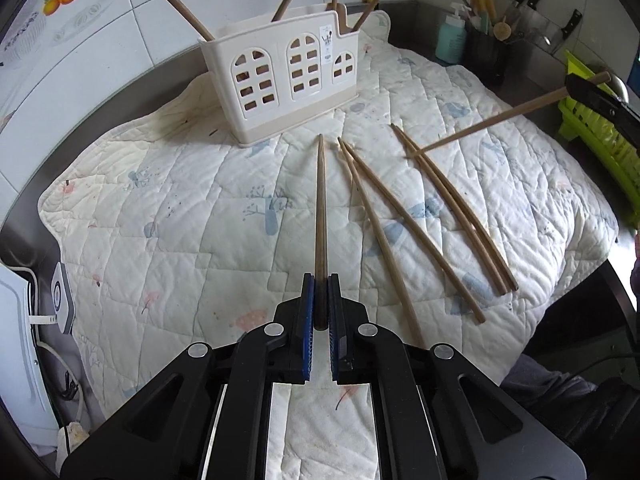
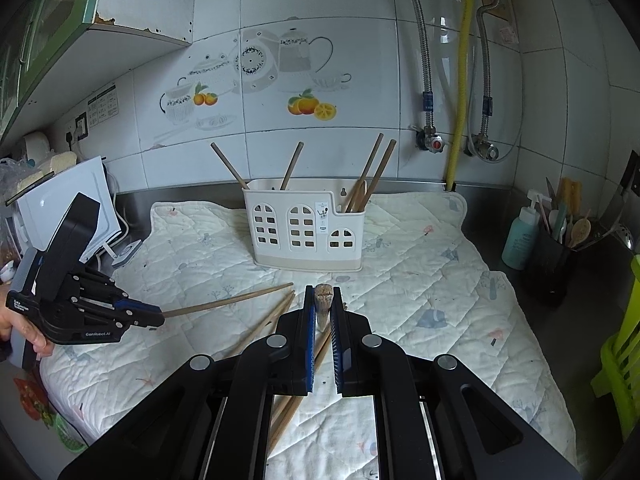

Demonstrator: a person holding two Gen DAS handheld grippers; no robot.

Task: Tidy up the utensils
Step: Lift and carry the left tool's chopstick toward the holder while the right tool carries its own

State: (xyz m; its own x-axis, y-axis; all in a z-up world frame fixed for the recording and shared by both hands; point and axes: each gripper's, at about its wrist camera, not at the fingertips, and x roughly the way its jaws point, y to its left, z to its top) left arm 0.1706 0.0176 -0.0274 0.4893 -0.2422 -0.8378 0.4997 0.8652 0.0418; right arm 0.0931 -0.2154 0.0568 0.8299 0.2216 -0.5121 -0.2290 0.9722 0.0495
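The surface (image 1: pixel 24 184) is a steel kitchen counter, covered over most of its width by a quilted cream mat (image 1: pixel 192 216) with pale printed motifs. White wall tiles (image 2: pixel 360 80) with teapot and fruit decals stand behind it. A yellow pipe (image 2: pixel 462 80) and braided hoses run down the wall at the right. At the far right stand a teal bottle (image 2: pixel 520 236) and a dark pot of kitchen tools (image 2: pixel 554 258); a lime-green rack (image 1: pixel 600 128) sits at the mat's right edge. A white appliance (image 2: pixel 80 204) stands at the left.

The cream utensil holder (image 1: pixel 288 80) stands upright at the back of the mat. Several wooden chopsticks (image 2: pixel 372 176) lean inside it.

My left tongs (image 1: pixel 320 280) are clamped narrow on one chopstick (image 1: pixel 321 200), gripped near its thick end; its tip points toward the holder. In the right wrist view this chopstick is clear of the mat.

My right tongs (image 2: pixel 323 292) are likewise closed narrow on another chopstick (image 2: pixel 322 300), seen end-on between the blue pads (image 2: pixel 310 340). In the left wrist view its far tip reaches down to the loose pair (image 1: pixel 456 208) on the mat; I cannot tell whether it touches them.

Four loose chopsticks lie on the mat in front of the holder, as two pairs: one pair (image 1: pixel 384 232) just right of my left tongs, the other farther right.
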